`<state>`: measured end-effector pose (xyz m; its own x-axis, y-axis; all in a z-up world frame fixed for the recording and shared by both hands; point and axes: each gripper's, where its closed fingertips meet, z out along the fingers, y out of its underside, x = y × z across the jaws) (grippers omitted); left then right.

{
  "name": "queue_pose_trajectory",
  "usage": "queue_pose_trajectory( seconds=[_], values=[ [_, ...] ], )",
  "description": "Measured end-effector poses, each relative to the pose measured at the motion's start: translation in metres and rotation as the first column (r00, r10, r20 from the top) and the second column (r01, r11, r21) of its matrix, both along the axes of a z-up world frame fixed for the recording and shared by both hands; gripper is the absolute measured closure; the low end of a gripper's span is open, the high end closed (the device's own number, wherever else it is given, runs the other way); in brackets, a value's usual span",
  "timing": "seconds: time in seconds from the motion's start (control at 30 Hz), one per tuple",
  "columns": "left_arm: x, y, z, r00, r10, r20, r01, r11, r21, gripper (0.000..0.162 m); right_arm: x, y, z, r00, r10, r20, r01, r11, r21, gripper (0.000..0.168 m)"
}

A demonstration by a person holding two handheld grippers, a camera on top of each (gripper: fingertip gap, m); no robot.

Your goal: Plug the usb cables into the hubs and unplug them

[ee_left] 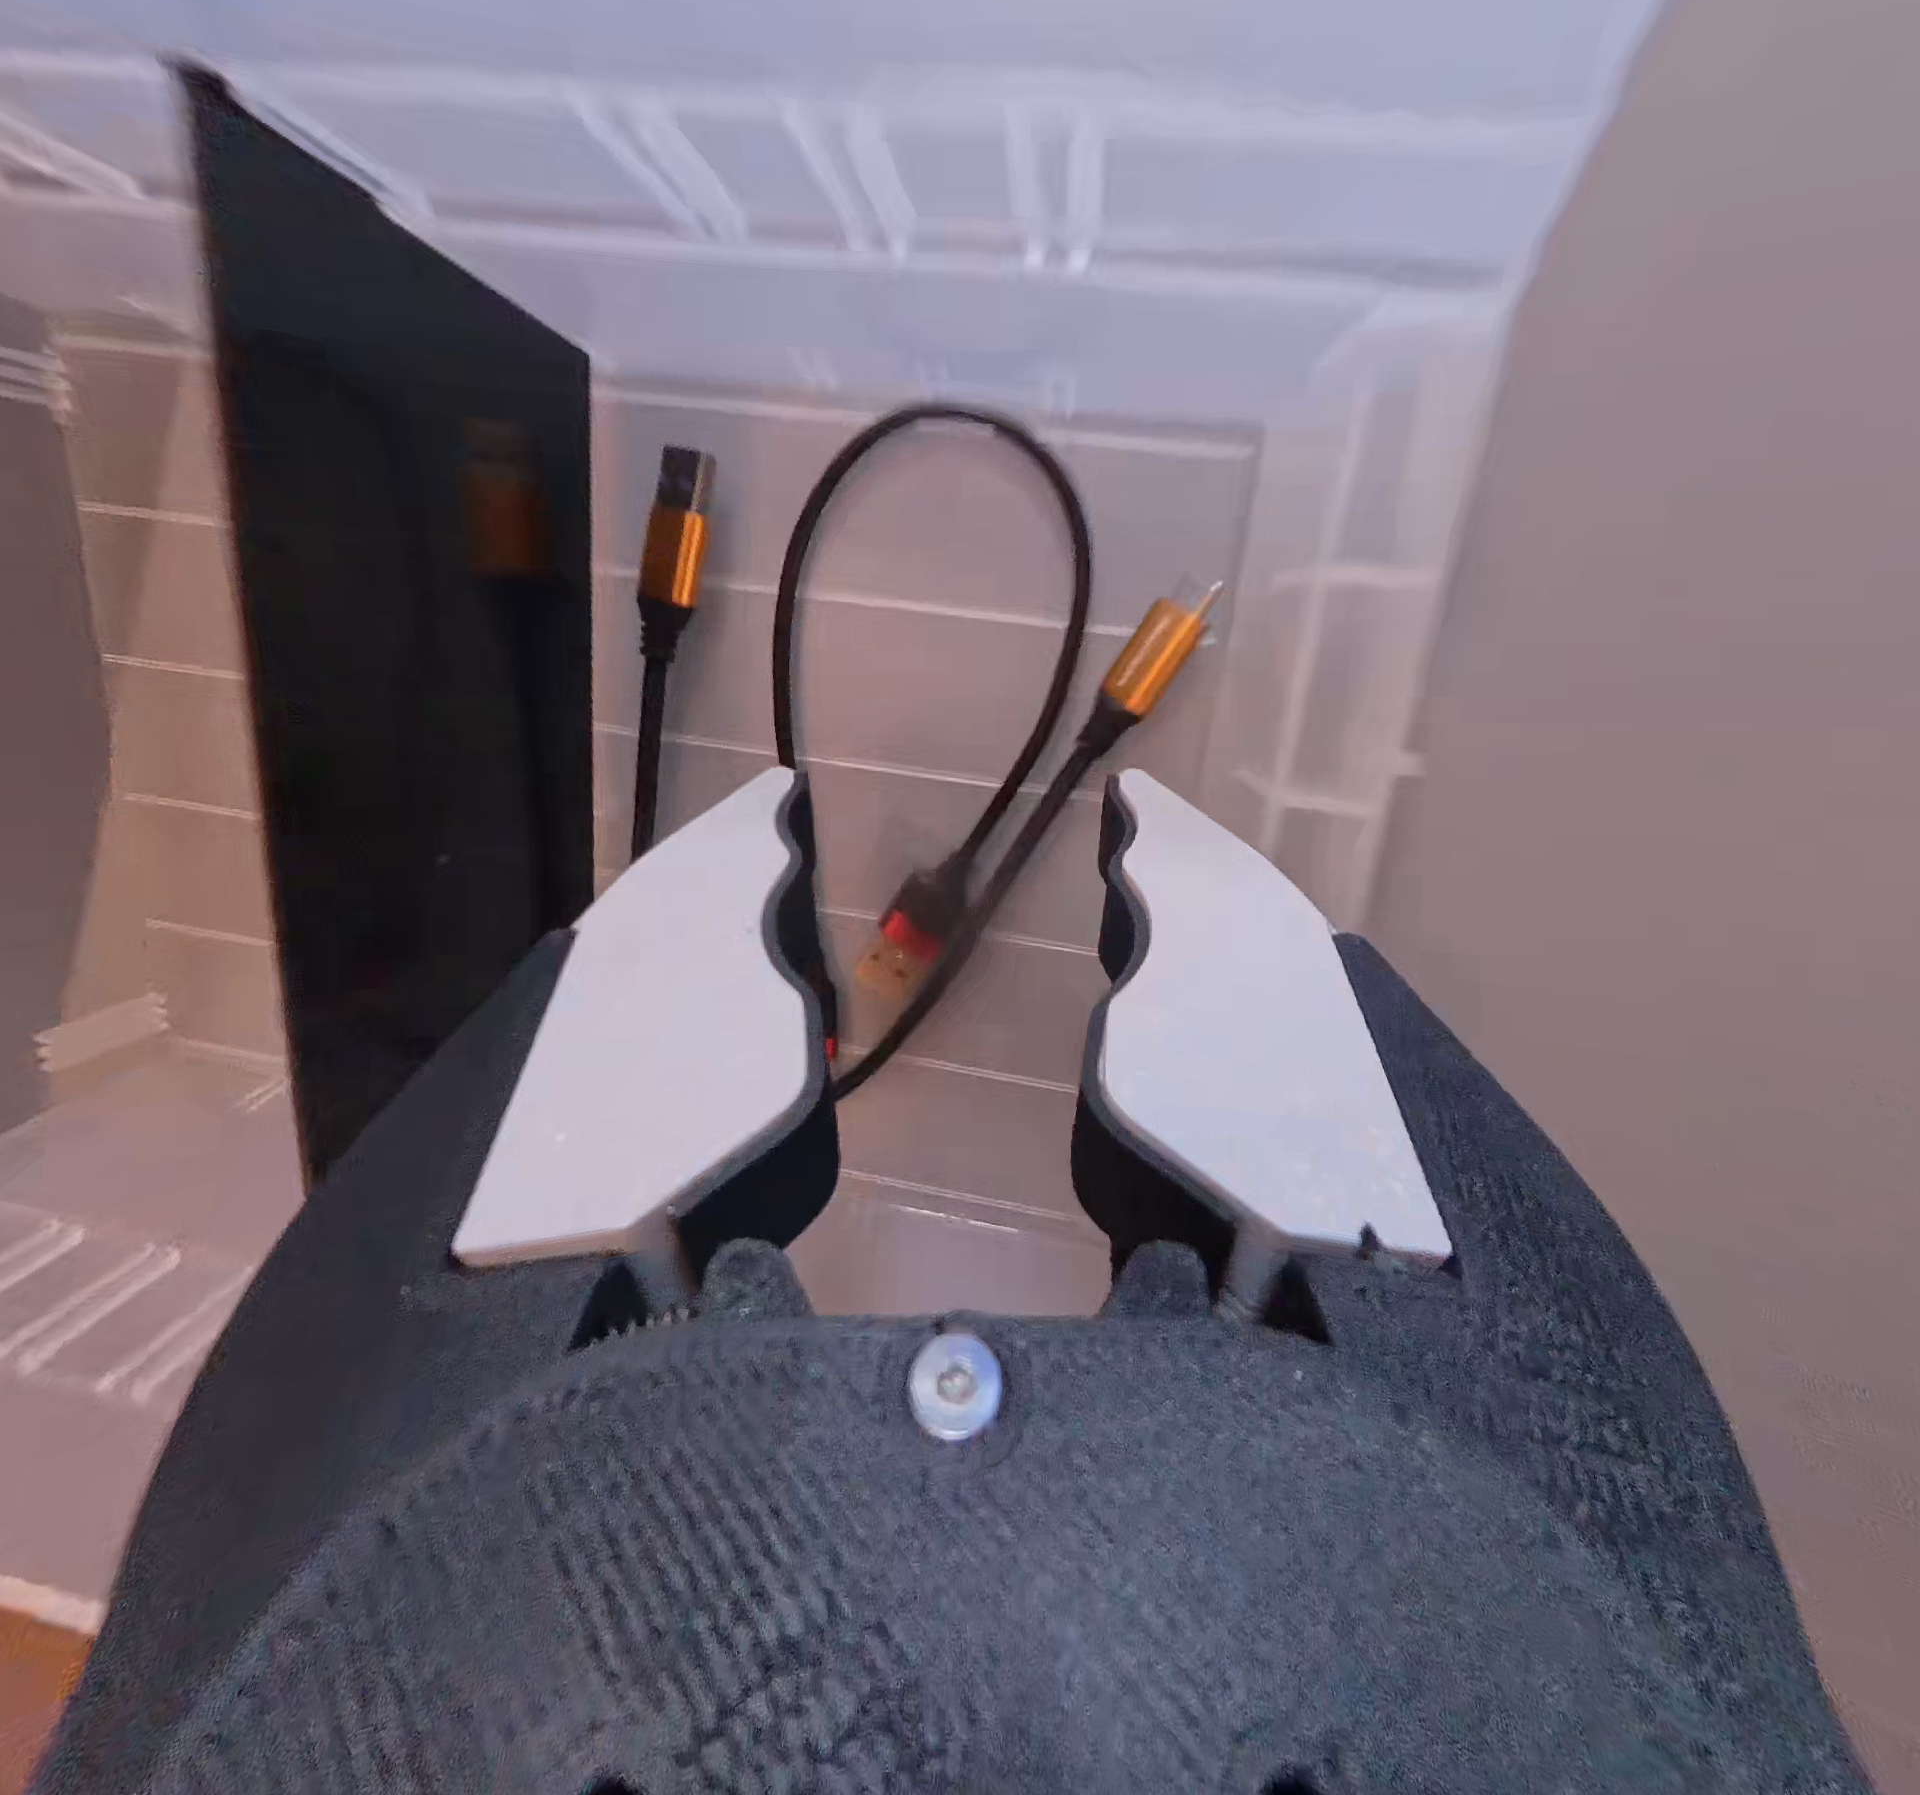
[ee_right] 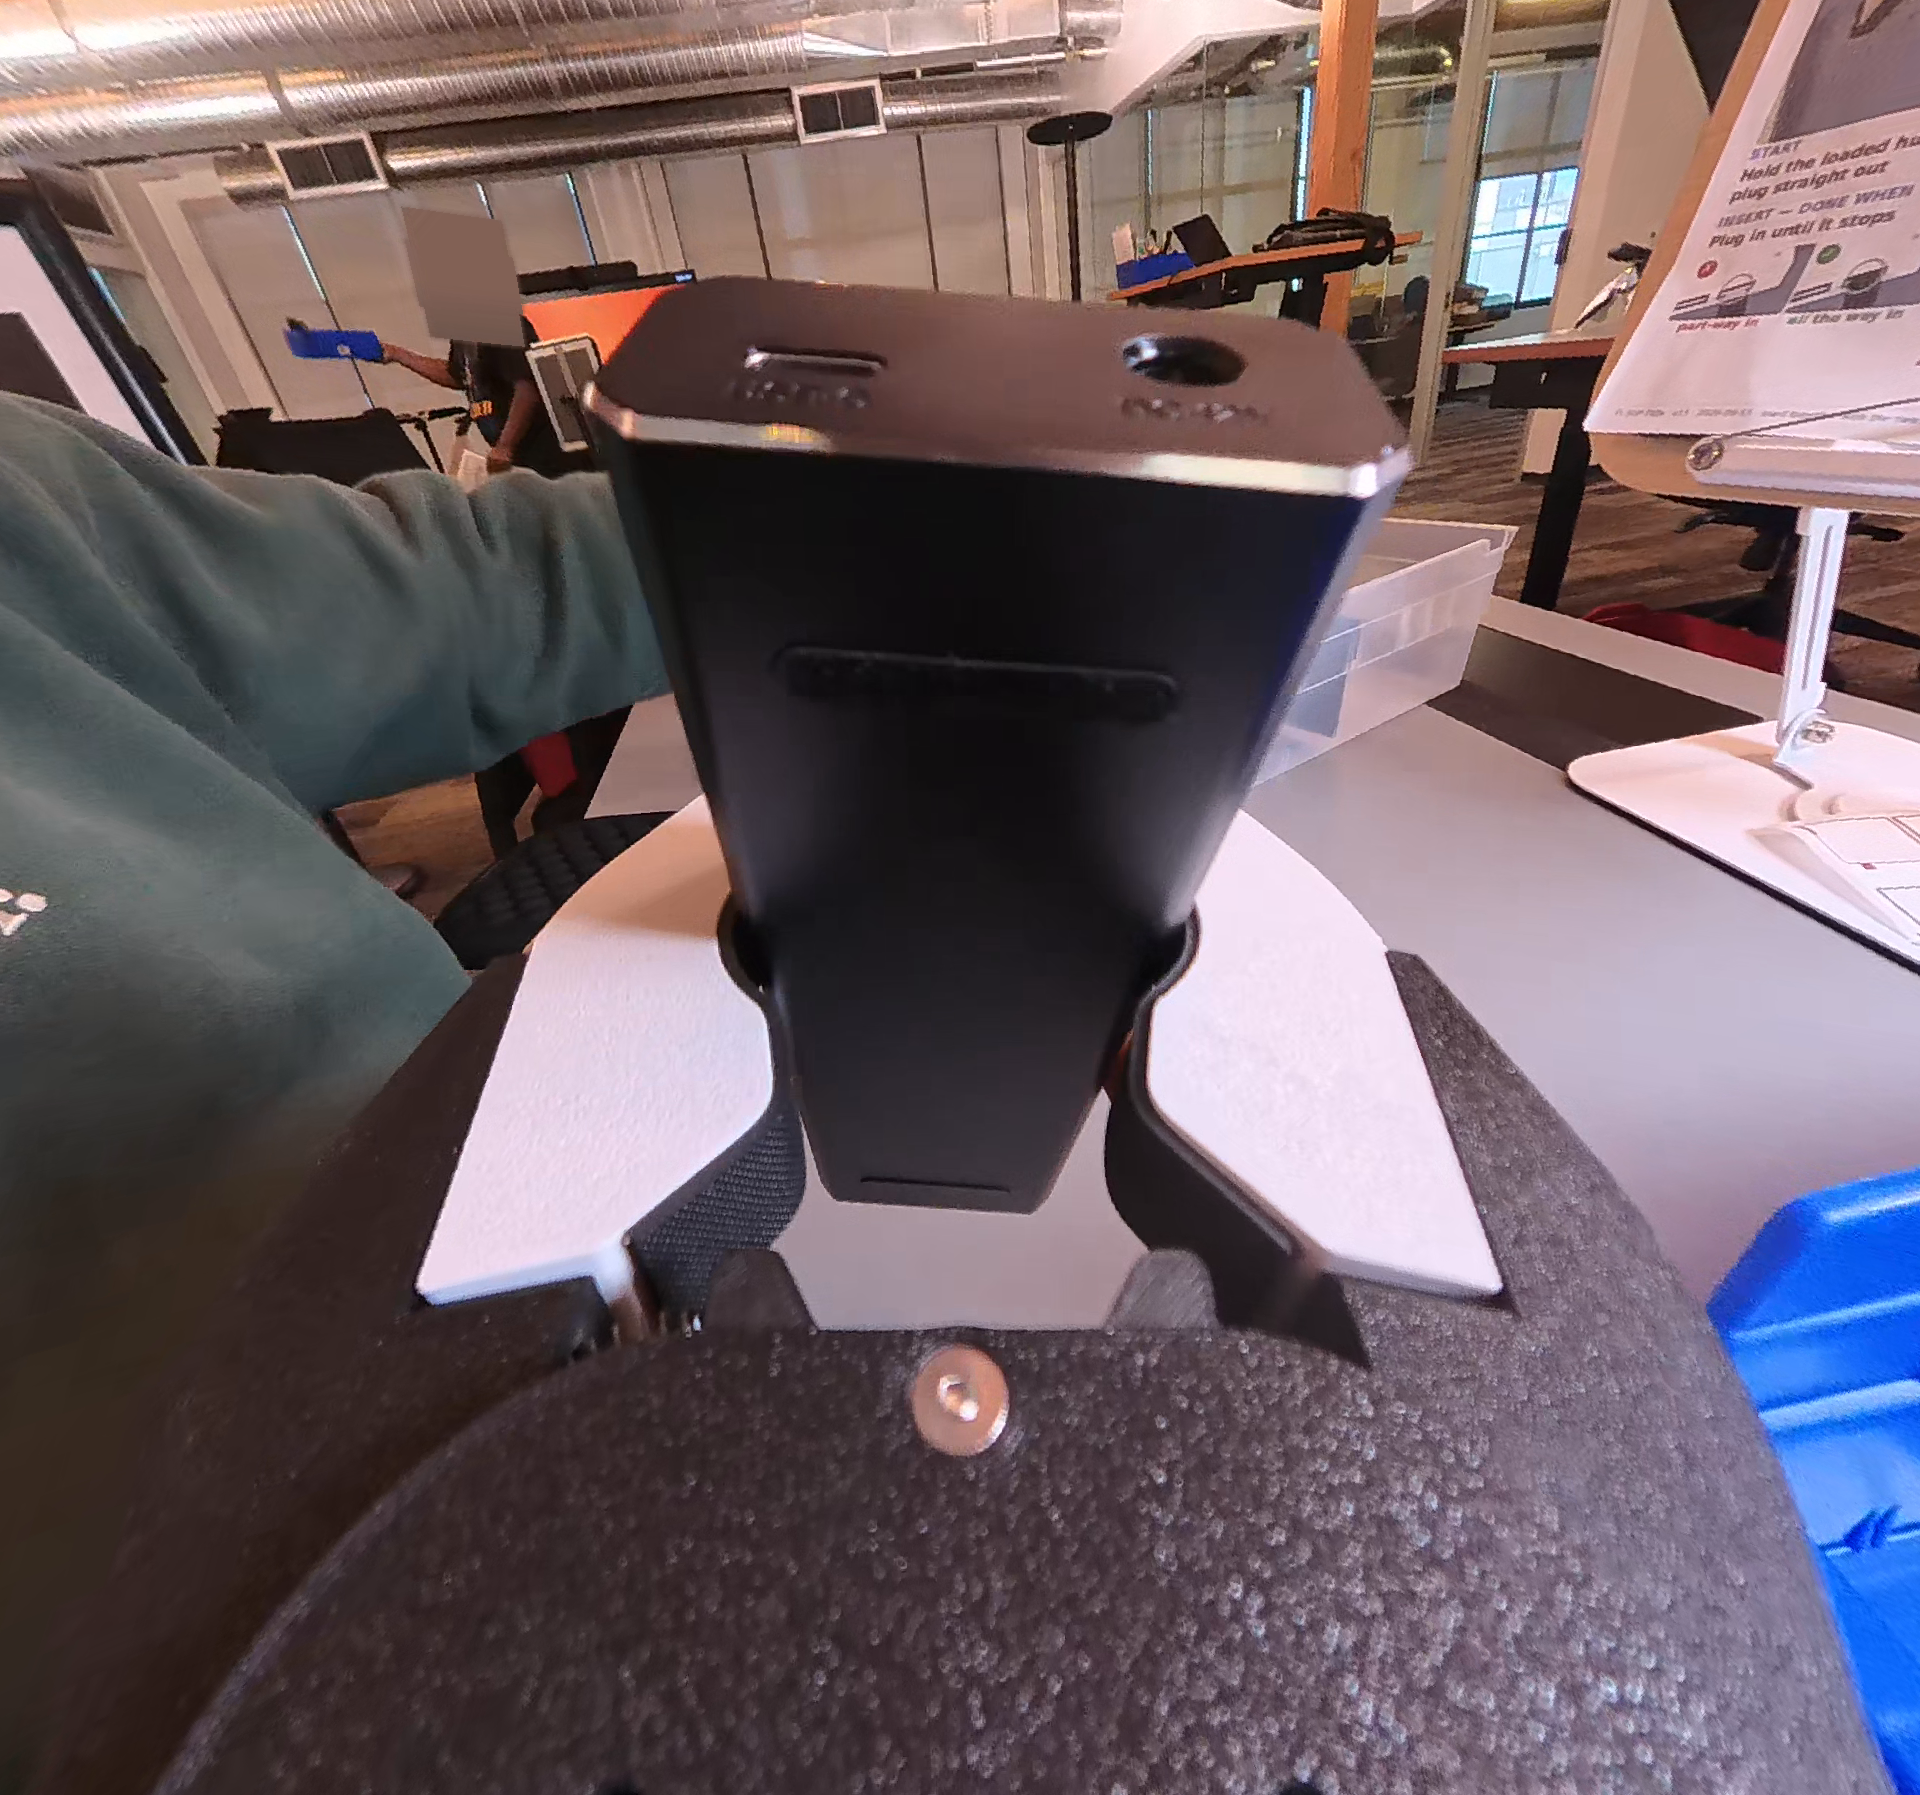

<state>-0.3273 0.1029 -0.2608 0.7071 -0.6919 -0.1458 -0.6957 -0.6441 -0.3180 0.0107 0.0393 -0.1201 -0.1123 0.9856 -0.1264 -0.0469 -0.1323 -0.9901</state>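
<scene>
Our right claw [ee_right: 956, 956] is clamped on the lower end of a black, box-shaped metal hub [ee_right: 977, 706], which we hold upright with its port end away from us — a slot port and a round socket show on that far face. We judge this grip keeps the ports exposed so that a plug can come in from the other side.

Our left claw [ee_left: 951, 810] is spread wide and holds nothing, hanging over a clear ribbed plastic bin [ee_left: 1143, 519]. Inside it lies a short black braided cable [ee_left: 935, 436] looped on the bin floor, with a gold-sleeved small plug [ee_left: 1153, 654] at one end and a red-collared flat USB plug [ee_left: 899, 950] lying between the fingers. A second black cable with a gold-sleeved plug [ee_left: 673, 550] lies beside a tall glossy black slab [ee_left: 395, 654] in the same bin. The open claw seems posed to pick a plug; nothing is plugged in yet.
</scene>
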Motion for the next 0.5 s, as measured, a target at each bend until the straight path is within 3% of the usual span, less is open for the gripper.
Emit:
queue_pose_trajectory(
  seconds=[0.07, 0.13, 0.4, 0.5],
  values=[
    [-0.006, 0.006, -0.016, 0.999, -0.006, -0.053, 0.005, 1.0, -0.007, 0.111, 0.001, 0.001, 0.0, 1.0, 0.001, -0.003, -0.001, 1.0, -0.006, 0.097],
    [-0.003, 0.015, -0.012, 1.0, 0.029, -0.002, -0.029, 0.999, 0.019, 0.111, 0.001, 0.001, 0.0, 1.0, 0.002, -0.004, -0.002, 1.0, -0.009, 0.097],
    [-0.005, 0.01, -0.024, 0.989, 0.103, 0.103, -0.086, 0.983, -0.159, 0.095, 0.0, -0.003, -0.001, 1.0, 0.01, 0.006, -0.01, 1.0, 0.002, 0.097],
    [-0.005, 0.015, -0.024, 0.985, 0.114, 0.131, -0.091, 0.981, -0.171, 0.099, 0.0, -0.003, -0.002, 1.0, 0.011, 0.006, -0.011, 1.0, 0.002, 0.097]
  ],
)
